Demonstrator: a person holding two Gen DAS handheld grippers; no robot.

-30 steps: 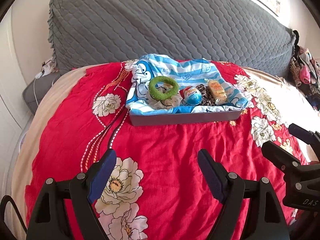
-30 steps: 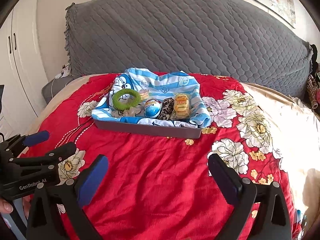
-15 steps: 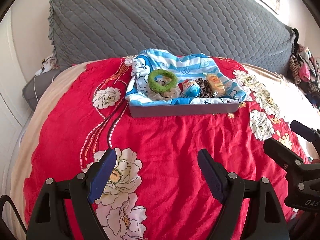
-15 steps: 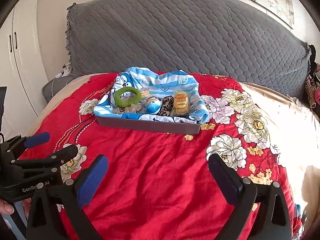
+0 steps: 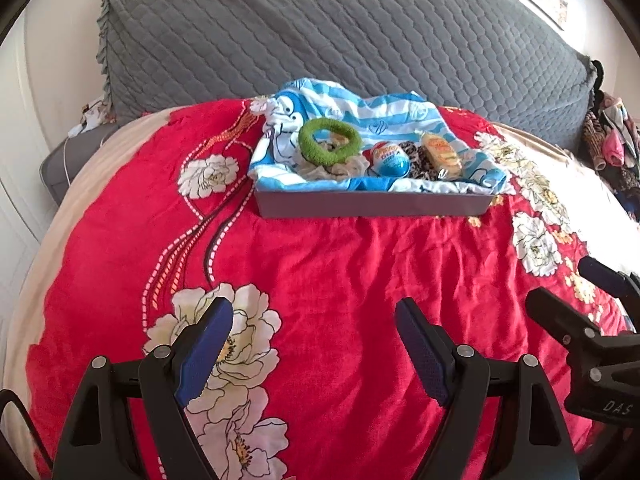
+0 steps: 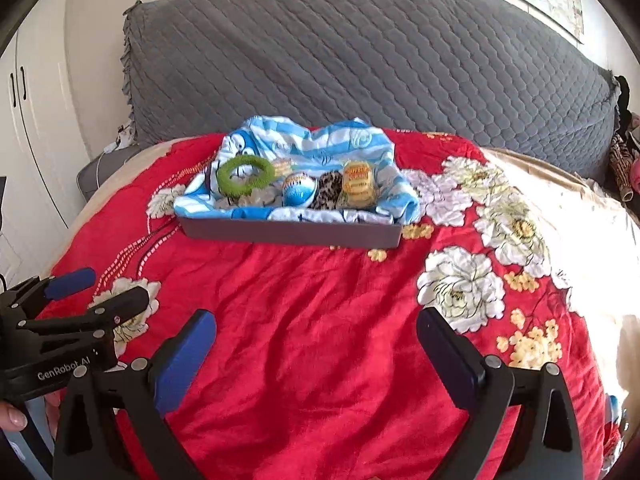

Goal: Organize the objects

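Both grippers empty, jaws spread wide: left gripper (image 5: pixel 314 344), right gripper (image 6: pixel 316 344). Both hang over bare red bedspread (image 5: pixel 340 264), well short of the tray.

Risks, as I judge them:
- Gray tray (image 5: pixel 372 204) sits on a soft bed, no rigid base. Pressing down on an item could tip or sink it.
- Blue striped cloth (image 5: pixel 360 112) lines the tray and spills over the rim. A low pinch could catch fabric along with the item and drag everything.
- Items are packed touching. Wide jaws going for the blue egg (image 5: pixel 390 158) could clip the leopard-print piece (image 5: pixel 418 156) or the yellow packet (image 5: pixel 442 154).
- The two grippers are near each other, so a shared target means a collision.

Target look: tray at 12 o'clock from both grippers. Green fuzzy ring (image 5: pixel 330 140) at its 9 o'clock end, propped on something pale and crumpled; egg centre, packet at 3 o'clock. Ring is soft, the egg rounded and likely slippery.
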